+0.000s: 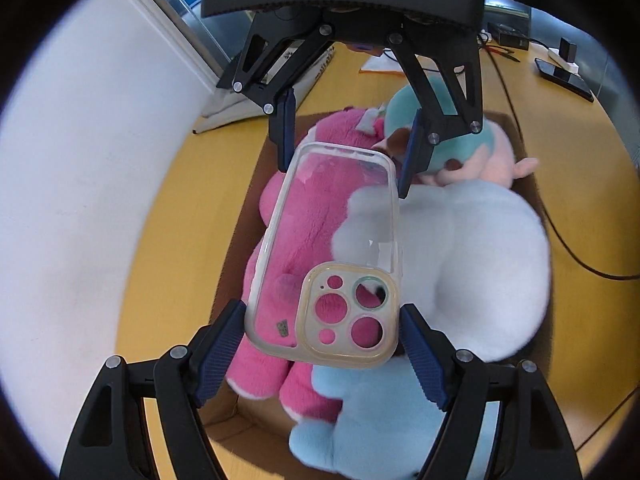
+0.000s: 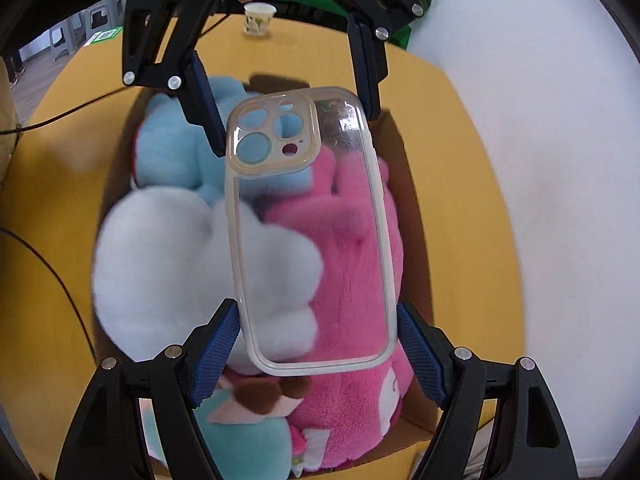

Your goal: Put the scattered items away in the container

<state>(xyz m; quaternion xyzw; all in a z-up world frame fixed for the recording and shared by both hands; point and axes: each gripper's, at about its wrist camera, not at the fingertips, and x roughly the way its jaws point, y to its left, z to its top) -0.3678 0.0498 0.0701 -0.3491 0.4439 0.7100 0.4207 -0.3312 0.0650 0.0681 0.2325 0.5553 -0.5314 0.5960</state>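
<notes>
A clear phone case hangs above an open cardboard box, held at both ends. My left gripper is shut on the end with the camera cut-outs. At the plain end my right gripper is shut too, its blue pads against the case's long edges. The box is filled with a pink plush, a white plush, a light blue plush and a teal and pink one.
The box stands on a yellow table beside a white wall. A black cable runs along the box's side. Dark phones and a charger lie at the table's far end. A paper cup stands beyond the box.
</notes>
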